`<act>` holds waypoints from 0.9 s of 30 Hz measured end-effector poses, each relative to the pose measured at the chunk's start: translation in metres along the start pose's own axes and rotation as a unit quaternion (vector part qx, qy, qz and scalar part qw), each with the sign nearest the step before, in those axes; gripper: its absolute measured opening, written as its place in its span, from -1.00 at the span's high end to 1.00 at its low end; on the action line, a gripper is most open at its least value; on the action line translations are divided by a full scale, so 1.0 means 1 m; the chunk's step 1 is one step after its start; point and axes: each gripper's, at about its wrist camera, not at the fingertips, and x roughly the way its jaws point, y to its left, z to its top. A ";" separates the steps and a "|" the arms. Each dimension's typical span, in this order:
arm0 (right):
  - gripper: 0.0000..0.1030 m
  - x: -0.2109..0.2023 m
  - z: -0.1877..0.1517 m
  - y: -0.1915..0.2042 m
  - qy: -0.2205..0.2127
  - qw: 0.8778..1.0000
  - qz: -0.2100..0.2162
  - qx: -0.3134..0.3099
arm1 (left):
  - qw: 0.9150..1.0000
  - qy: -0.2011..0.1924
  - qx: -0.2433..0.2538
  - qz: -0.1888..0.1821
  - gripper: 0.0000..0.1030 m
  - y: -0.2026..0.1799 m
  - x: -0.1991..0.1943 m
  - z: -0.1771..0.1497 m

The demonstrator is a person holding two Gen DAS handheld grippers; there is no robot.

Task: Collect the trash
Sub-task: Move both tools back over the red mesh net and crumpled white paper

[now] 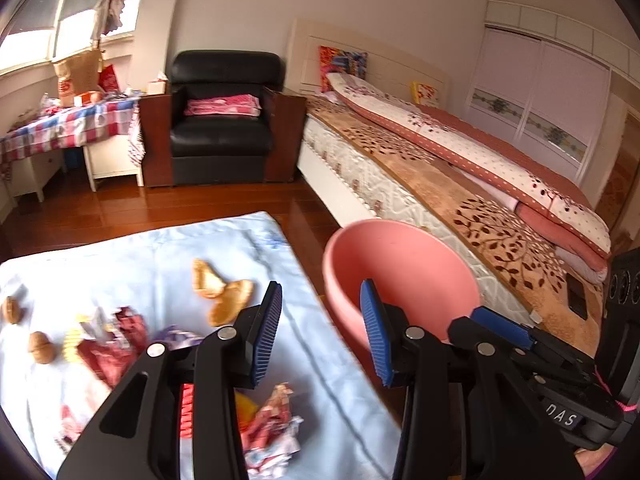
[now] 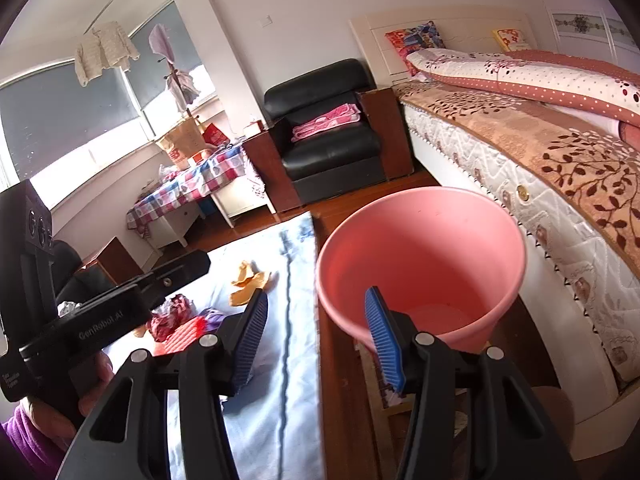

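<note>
Both grippers, left gripper (image 1: 320,332) and right gripper (image 2: 316,336), are hanging with jaws apart and empty beside the pink bin (image 2: 420,256); wrappers (image 1: 116,340) are lying on the blue cloth (image 1: 304,360), so approaching low and pinching crumpled edges seems best.

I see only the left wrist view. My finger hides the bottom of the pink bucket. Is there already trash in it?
Observer: No. The right wrist view looks down into the bucket; its bottom shows and no trash lies there.
Operator: Does the right gripper carry something?
Observer: No. The right gripper is open, with nothing between its pads.
Operator: What holds the left gripper?
Observer: A hand with a purple sleeve grips the handle of the left gripper.
</note>
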 end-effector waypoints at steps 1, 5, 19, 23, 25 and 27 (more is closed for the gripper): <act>0.02 0.001 -0.001 0.003 0.002 1.000 0.002 -0.001 | 1.000 -0.002 -0.002 0.004 0.20 0.003 -0.003 -0.001; 0.02 0.003 -0.006 0.015 0.010 1.000 0.008 -0.011 | 0.999 -0.010 -0.019 0.024 0.20 0.024 -0.017 -0.002; 0.02 0.025 -0.028 0.051 0.073 0.995 0.049 -0.049 | 0.992 -0.021 -0.066 0.105 0.20 0.100 -0.047 -0.013; 0.02 0.035 -0.035 0.061 0.100 0.991 0.058 -0.067 | 0.989 -0.014 -0.070 0.127 0.20 0.119 -0.049 -0.020; 0.02 0.041 -0.039 0.066 0.113 0.989 0.062 -0.072 | 0.988 -0.003 -0.080 0.133 0.20 0.130 -0.047 -0.025; -0.02 0.046 -0.043 0.069 0.124 0.987 0.065 -0.076 | 0.987 0.007 -0.086 0.138 0.20 0.138 -0.044 -0.031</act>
